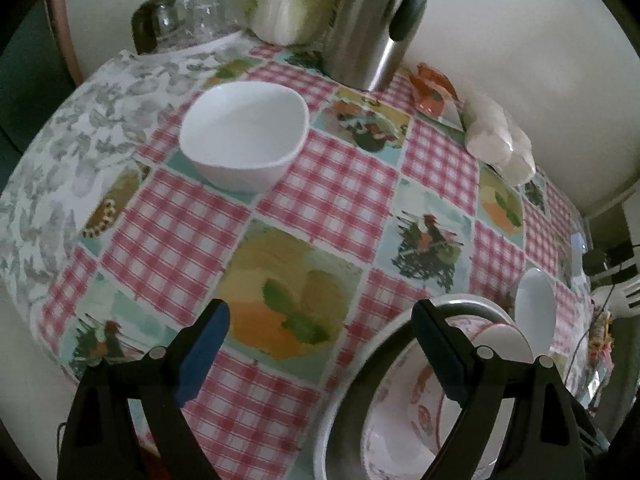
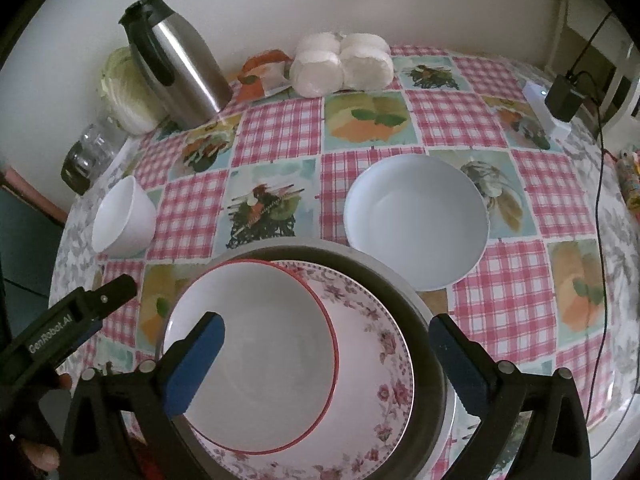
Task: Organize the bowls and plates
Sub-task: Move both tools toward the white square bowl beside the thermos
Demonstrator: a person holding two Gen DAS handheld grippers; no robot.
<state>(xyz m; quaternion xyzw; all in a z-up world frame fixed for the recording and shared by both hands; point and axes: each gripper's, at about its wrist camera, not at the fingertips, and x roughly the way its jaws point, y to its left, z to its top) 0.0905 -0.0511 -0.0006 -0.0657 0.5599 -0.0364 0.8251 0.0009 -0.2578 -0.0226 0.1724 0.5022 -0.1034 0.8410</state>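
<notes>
Left wrist view: the left hand-held gripper hangs spread and empty; a small white bowl waits unstacked, upper centre.

Right wrist view: the right hand-held gripper, spread and holding nothing, straddles the red-rimmed bowl nested in the floral plate, apparently the gathering stack.

The right gripper stood open above a red-rimmed bowl nested in the floral plate, lower centre of frame.

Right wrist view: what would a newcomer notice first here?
The nested stack right under the open right gripper: a red-rimmed bowl inside a floral plate inside a metal basin. Behind it, a white plate lies alone on the checked tablecloth; a small white bowl stands far left.
</notes>
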